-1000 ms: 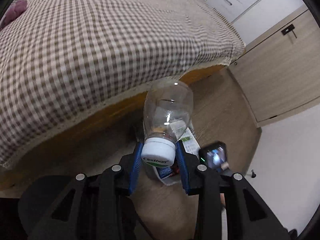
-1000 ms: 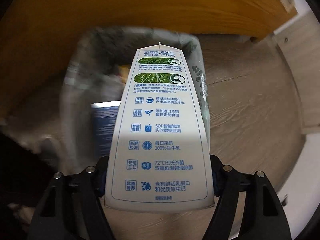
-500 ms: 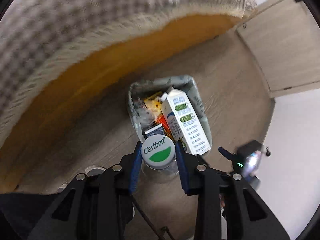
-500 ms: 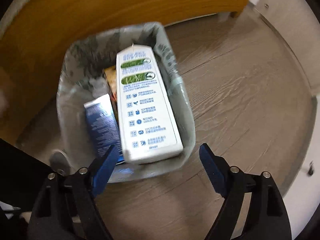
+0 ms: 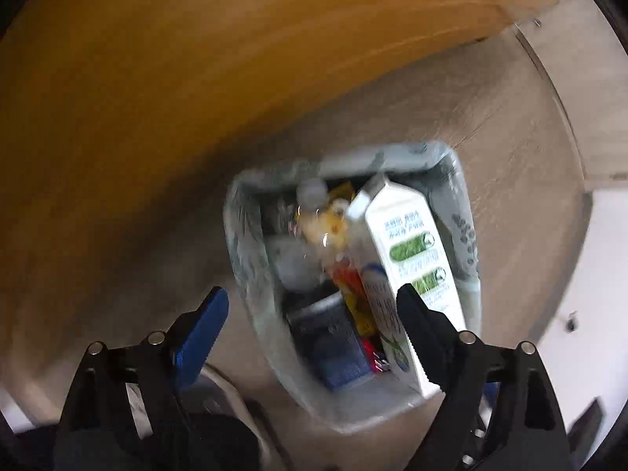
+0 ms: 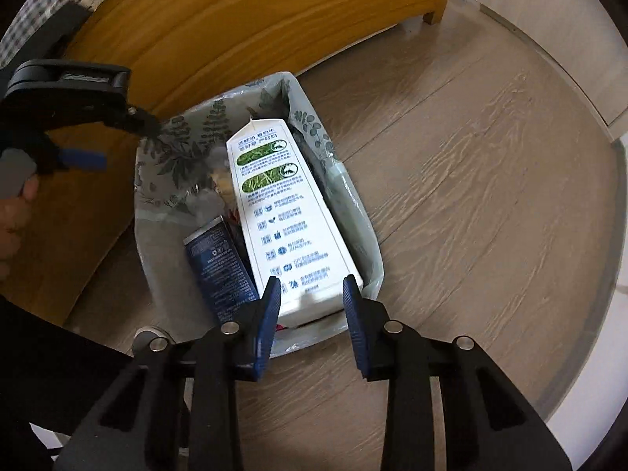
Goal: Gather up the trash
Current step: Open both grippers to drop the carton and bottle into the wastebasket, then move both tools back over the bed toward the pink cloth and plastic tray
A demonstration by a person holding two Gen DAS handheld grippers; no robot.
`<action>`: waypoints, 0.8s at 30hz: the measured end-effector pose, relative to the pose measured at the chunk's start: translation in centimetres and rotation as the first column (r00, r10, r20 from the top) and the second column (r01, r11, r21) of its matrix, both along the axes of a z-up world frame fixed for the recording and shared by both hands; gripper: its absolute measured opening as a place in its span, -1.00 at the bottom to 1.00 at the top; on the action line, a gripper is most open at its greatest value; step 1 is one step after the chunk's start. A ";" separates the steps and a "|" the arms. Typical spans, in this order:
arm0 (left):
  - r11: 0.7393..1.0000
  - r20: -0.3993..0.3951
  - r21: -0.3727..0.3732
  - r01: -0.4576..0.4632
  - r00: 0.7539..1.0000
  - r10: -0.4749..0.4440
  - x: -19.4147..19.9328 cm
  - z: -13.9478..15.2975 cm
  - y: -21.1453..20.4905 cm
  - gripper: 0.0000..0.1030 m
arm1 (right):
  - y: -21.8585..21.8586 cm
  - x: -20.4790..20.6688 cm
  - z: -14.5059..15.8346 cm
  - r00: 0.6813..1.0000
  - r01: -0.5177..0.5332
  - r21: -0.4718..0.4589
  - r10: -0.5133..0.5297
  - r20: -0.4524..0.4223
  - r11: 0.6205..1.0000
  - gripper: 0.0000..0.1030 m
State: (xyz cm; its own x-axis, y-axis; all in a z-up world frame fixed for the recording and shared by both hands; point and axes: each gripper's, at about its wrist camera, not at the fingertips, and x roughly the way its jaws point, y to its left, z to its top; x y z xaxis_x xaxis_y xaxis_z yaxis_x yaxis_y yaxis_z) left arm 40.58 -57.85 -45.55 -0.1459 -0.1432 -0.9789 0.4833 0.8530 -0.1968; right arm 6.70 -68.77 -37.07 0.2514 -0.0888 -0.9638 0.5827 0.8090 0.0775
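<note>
Wood floor point(image 6: 451, 180) beside bed frame point(image 6: 243, 19); left tongs point(image 5: 312, 316) opening empty, right tongs point(image 6: 312, 302) closing empty.

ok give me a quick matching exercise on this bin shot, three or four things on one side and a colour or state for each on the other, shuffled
Things:
1. milk carton
2. small box
3. trash bin
4. left gripper

States:
a. dark blue, beside the carton
b. empty, jaws opening above the bin
c. lined with a leaf-print bag
d. white, lying in the bin

Pairs: 1-d, 2-a, 3-c, 4-b
</note>
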 end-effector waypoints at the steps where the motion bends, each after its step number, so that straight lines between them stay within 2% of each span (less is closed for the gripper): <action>1: 1.000 -0.010 0.016 -0.016 1.000 0.016 0.1 -0.1 0.4 0.64 | 0.1 0.1 -0.3 1.000 0.003 0.005 -0.003 -0.002 1.000 -0.37; 3: 0.999 -0.019 0.030 -0.028 0.999 0.028 0.3 0.3 1.2 0.64 | 0.0 0.6 -1.0 1.000 0.000 0.016 0.000 -0.004 1.000 -0.37; 7: 1.000 0.006 0.004 -0.006 1.000 0.006 0.2 2.9 1.4 0.64 | 0.4 2.3 -2.6 0.996 -0.055 0.016 0.056 -0.067 0.998 -0.91; 11: 1.000 0.032 -0.016 0.013 0.999 -0.012 -0.5 5.2 2.2 0.64 | -1.0 2.3 -6.4 0.987 0.021 0.114 -0.003 -0.158 0.993 -0.95; 13: 0.999 0.038 -0.026 0.019 0.999 -0.018 -1.0 6.1 2.7 0.64 | -1.4 2.3 -6.8 0.985 0.044 0.109 -0.024 -0.174 0.993 -0.95; 15: 0.998 0.051 -0.053 0.018 0.999 -0.015 -1.3 7.2 3.3 0.64 | -1.4 2.4 -6.0 0.986 0.053 0.105 -0.036 -0.161 0.993 -0.95; 20: 0.982 0.092 -0.191 -0.007 0.995 0.025 -1.7 11.8 5.1 0.64 | -0.4 3.0 -2.2 0.993 -0.001 0.043 0.007 -0.120 0.999 -0.93; 21: 0.976 0.108 -0.219 -0.011 0.994 0.036 -1.8 13.1 5.7 0.64 | -0.3 3.2 -1.4 0.994 -0.003 0.034 0.006 -0.109 0.999 -0.70; 22: 0.970 0.121 -0.244 -0.017 0.991 0.048 -1.9 14.0 6.1 0.64 | -0.3 3.4 -0.6 0.994 0.000 0.027 0.003 -0.105 1.000 -0.10; 23: 0.956 0.144 -0.292 -0.029 0.987 0.074 -1.9 15.8 7.1 0.64 | -0.4 3.6 0.5 0.996 0.009 0.015 -0.008 -0.094 1.000 0.16; 24: 0.943 0.160 -0.331 -0.036 0.983 0.093 -1.9 17.1 7.9 0.66 | -0.5 3.8 1.9 0.998 0.020 -0.005 -0.020 -0.058 1.000 0.28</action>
State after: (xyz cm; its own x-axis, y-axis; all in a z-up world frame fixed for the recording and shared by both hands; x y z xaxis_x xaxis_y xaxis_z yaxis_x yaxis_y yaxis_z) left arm 38.66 -49.92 -28.43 0.0394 -0.4611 -0.8865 0.4801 0.7868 -0.3879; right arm 10.53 -69.31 -35.21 0.1933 -0.0974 -0.9763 0.6020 0.7975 0.0396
